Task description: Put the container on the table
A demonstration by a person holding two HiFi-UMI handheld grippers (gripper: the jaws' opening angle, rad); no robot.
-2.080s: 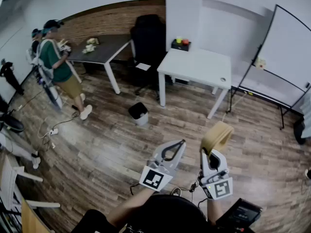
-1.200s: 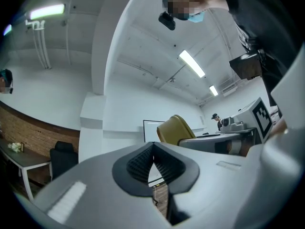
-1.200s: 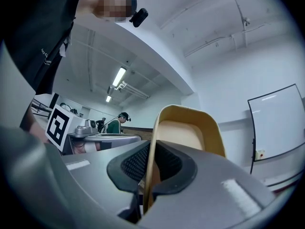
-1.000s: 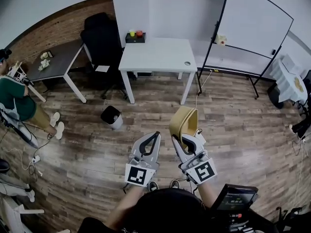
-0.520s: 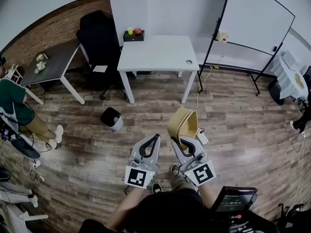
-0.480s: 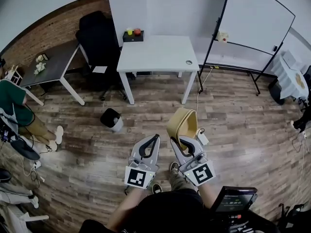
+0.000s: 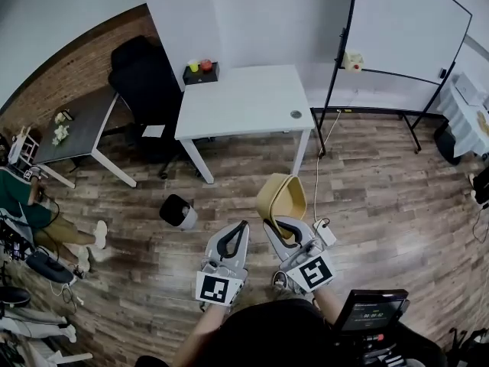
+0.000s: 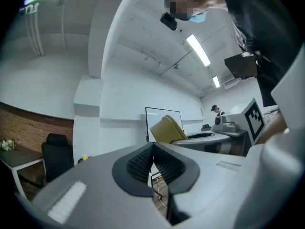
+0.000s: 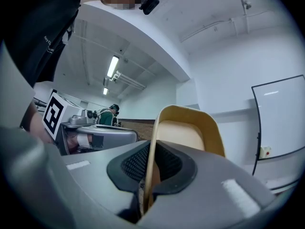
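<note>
My right gripper (image 7: 280, 224) is shut on the rim of a tan plastic container (image 7: 281, 196), held on edge above the wood floor. In the right gripper view the container (image 9: 187, 132) stands upright with its wall pinched between the jaws of that right gripper (image 9: 148, 173). My left gripper (image 7: 239, 232) is shut and empty, just left of the right one; in its own view the left gripper (image 8: 153, 161) shows both jaws pressed together and the container (image 8: 167, 130) beyond them. The white table (image 7: 244, 102) stands ahead, some way off.
On the white table are a black tray with coloured cups (image 7: 200, 71) and a small round thing (image 7: 296, 114). A black office chair (image 7: 145, 75), a dark table (image 7: 76, 128), a small bin (image 7: 177, 211), a whiteboard (image 7: 405, 25) and a floor cable (image 7: 325, 147) surround it. A person (image 7: 23, 197) stands at left.
Both grippers and the container have come closer to the white table, which now looks larger and nearer. The container stays pinched in the right gripper; the left stays shut.
</note>
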